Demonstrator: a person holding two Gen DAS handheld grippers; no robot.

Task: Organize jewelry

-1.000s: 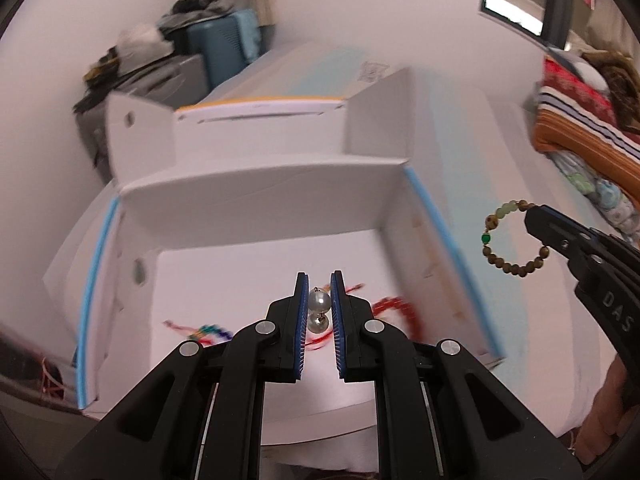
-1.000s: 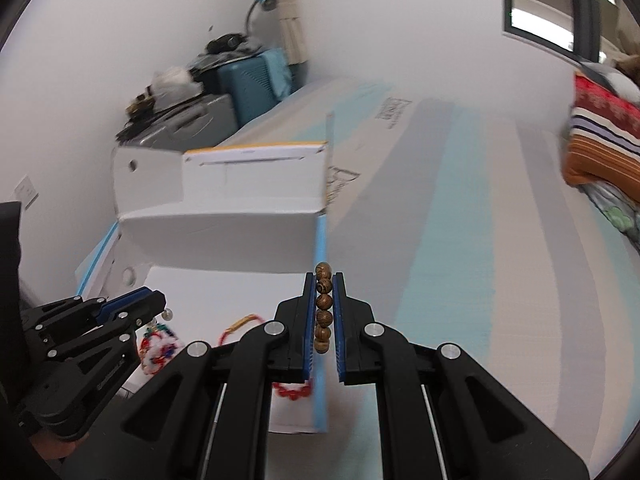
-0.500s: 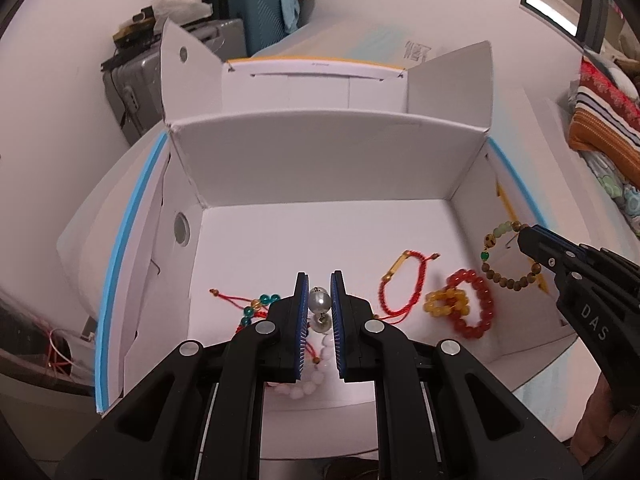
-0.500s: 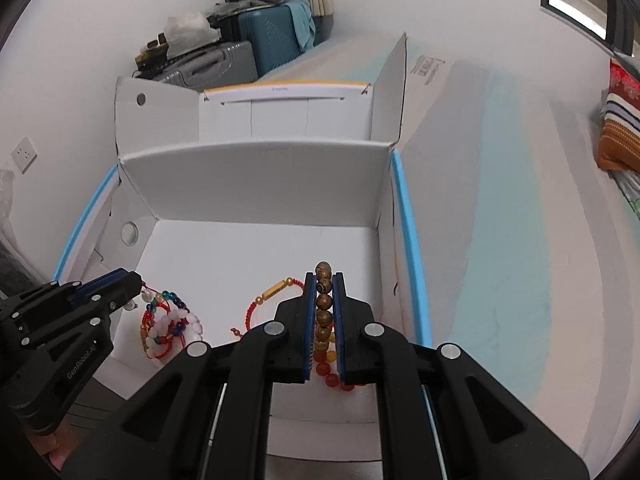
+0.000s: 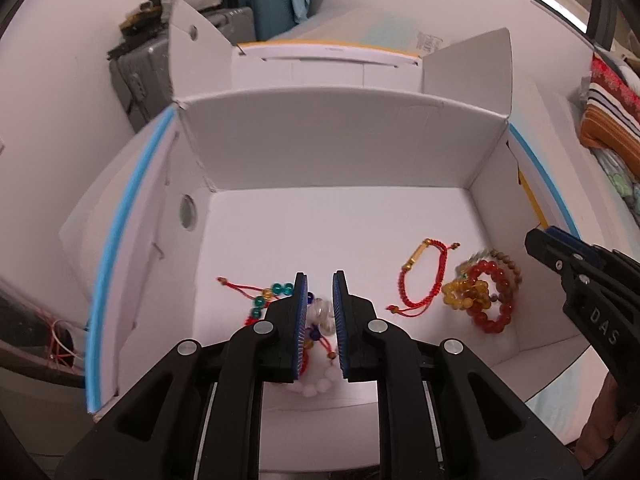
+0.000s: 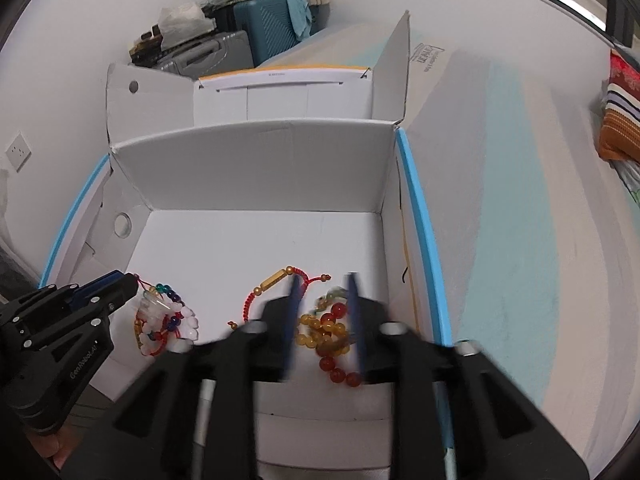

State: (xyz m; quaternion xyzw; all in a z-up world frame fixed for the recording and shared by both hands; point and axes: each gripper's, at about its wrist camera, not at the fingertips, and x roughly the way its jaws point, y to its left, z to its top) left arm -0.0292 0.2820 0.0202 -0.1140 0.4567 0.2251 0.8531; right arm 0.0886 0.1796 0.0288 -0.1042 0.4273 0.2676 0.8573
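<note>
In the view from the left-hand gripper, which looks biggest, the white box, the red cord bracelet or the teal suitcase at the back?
1. White box, by far the largest.
2. Teal suitcase, though it stands much farther off, so its true size against the box is unsure.
3. Red cord bracelet, the smallest.

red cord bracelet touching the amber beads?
Apart. The left wrist view shows bare white box floor between the red cord bracelet and the amber beads; the right wrist view is blurred there.

Matt white cardboard box (image 5: 340,152), glossy red beads (image 5: 494,300)
</note>
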